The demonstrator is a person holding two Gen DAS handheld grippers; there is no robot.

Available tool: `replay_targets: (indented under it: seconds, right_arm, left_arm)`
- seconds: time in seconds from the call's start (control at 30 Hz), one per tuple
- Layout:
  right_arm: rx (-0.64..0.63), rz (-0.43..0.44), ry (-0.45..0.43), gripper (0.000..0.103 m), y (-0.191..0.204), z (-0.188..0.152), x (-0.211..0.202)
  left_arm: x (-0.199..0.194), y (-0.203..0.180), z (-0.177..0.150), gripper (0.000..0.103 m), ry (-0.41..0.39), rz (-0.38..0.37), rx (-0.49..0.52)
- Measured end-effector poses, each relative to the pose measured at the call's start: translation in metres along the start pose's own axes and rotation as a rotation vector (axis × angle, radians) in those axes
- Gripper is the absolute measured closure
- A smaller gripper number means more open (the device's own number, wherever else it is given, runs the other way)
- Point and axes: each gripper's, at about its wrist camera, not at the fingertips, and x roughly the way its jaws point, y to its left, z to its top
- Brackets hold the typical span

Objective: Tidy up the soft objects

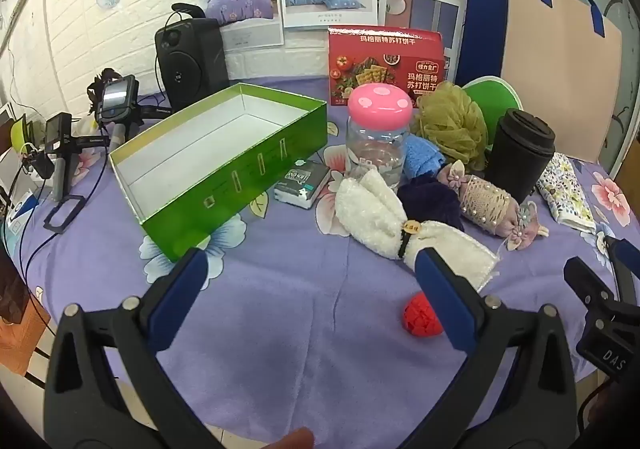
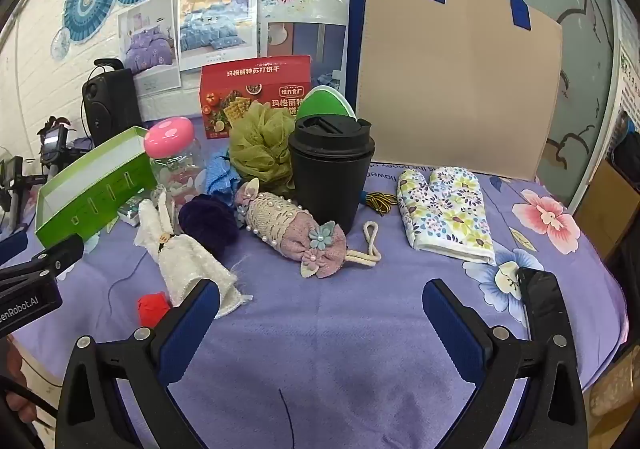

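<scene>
Soft things: white towel [image 1: 384, 217], pink lace pouch [image 2: 292, 227], purple pompom [image 2: 208, 221], blue cloth [image 1: 422, 157], mesh puff [image 2: 260, 149] and oven mitt [image 2: 444, 209] are all lying ahead of the tongs, unsorted.
Progress: seemingly nothing is being stowed yet.
Green box [image 1: 224, 165]: sitting empty, ahead-left of the left gripper [image 1: 312, 281].
Jar [image 1: 376, 137]: lidded, apparently empty.
Tongs: left gripper and right gripper [image 2: 320, 309] are gaping fully, gripping nothing.

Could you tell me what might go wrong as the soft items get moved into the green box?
The white towel lies against the clear jar, so lifting it may tip the jar. The bath pouf sits behind the black cup; reaching over may topple it. Both the left gripper and right gripper are open and close together; they may collide.
</scene>
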Motion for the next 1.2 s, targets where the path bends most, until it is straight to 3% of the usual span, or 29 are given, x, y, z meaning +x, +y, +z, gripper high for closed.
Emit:
replay_targets:
  seconds: [1.2]
  right_arm:
    - [0.003, -0.015, 0.011, 0.000, 0.0018, -0.0007, 0.0061]
  left_arm:
    - [0.0035, -0.0001, 0.0003, 0.000, -0.006, -0.010, -0.012]
